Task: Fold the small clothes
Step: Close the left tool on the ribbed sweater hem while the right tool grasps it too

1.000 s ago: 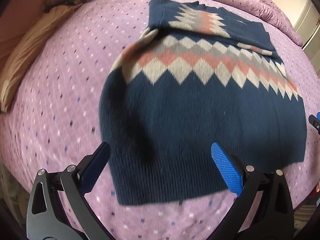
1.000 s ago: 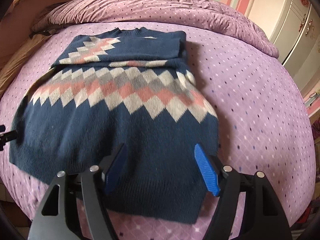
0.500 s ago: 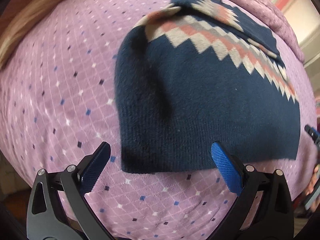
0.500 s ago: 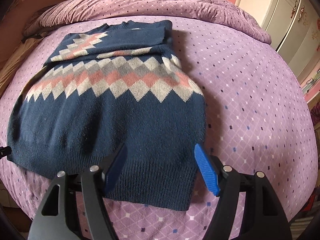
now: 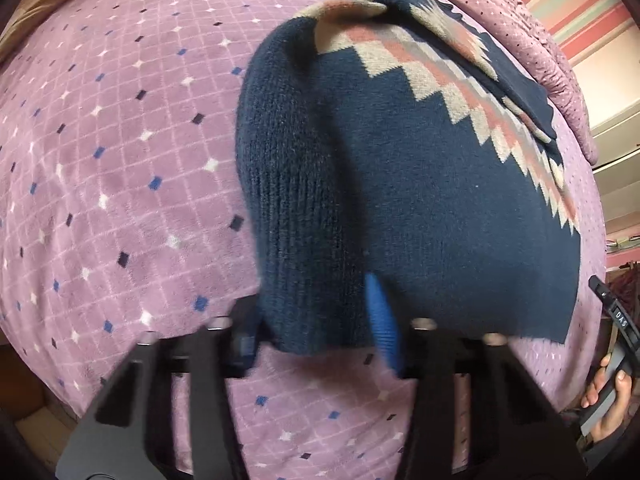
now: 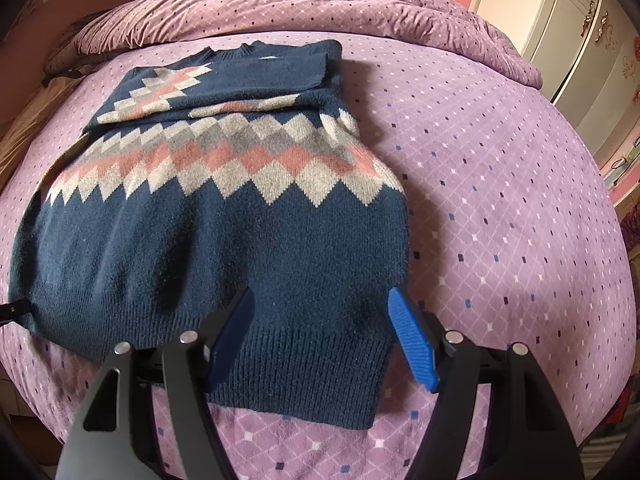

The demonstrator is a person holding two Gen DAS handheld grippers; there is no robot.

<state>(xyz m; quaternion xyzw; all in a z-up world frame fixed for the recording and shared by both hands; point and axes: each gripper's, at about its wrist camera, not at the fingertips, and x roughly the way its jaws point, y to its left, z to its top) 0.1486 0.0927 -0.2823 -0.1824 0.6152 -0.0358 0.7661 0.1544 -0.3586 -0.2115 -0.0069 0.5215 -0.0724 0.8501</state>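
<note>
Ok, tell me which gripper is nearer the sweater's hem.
Left. The left gripper has the sweater's hem corner bunched between its closing jaws. The right gripper hangs open over the opposite hem corner, its pads not visibly pressing the knit.

sweater (image 6: 208, 240) on bed (image 6: 500, 200) | duvet (image 6: 320, 4) behind | sleeves folded on chest

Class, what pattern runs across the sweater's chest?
Bands of beige, grey and pink diamonds on the navy sweater, clearest from the right wrist.

There is one sweater (image 6: 224, 248), one purple blanket (image 6: 500, 200), one crumpled quilt (image 6: 320, 8) at the far end, two grippers (image 5: 316, 328) (image 6: 320, 332), and one hand (image 5: 608, 408) on the right.
</note>
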